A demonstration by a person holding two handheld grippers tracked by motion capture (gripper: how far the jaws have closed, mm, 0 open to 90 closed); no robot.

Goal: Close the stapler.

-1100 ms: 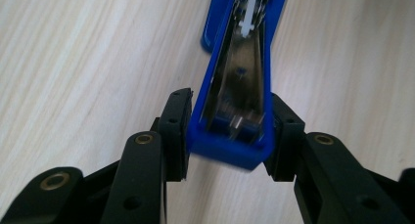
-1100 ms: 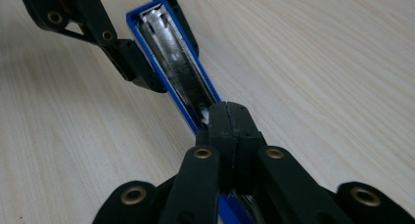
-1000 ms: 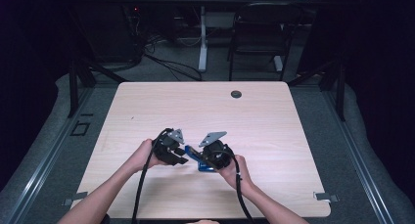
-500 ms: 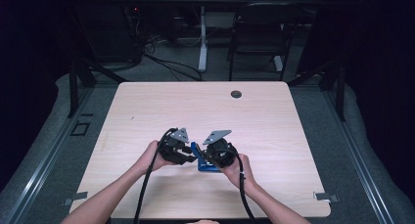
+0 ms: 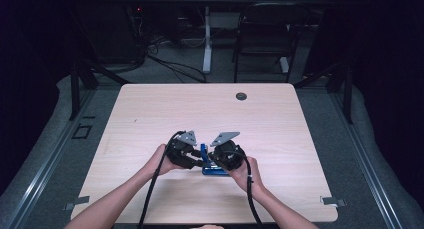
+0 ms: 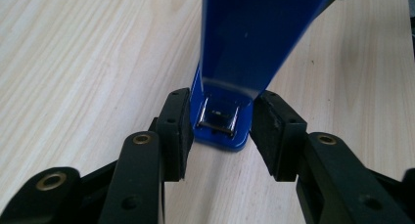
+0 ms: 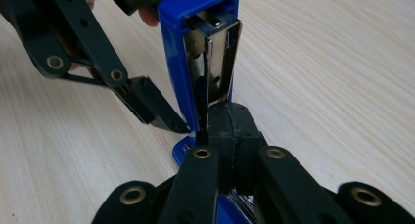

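A blue stapler (image 5: 209, 168) lies on the table between my two grippers, its top arm (image 6: 249, 38) swung up. My left gripper (image 6: 220, 131) straddles the near end of the blue base, a pad pressing on each side. The right gripper (image 7: 234, 123) is shut, its pads together at the foot of the shiny metal staple channel (image 7: 220, 62) inside the raised arm (image 7: 173, 53); I cannot tell whether anything thin is pinched. In the high view the left gripper (image 5: 197, 161) and right gripper (image 5: 212, 161) meet over the stapler. One left finger (image 7: 151, 106) shows in the right gripper view.
The pale wooden table (image 5: 200, 109) has a round cable grommet (image 5: 241, 96) near its far edge. Both forearms come in from the near edge. A chair (image 5: 262, 34) and cables stand on the floor beyond the table.
Both grippers and the stapler have drifted slightly to the right on the table. The grips look the same.
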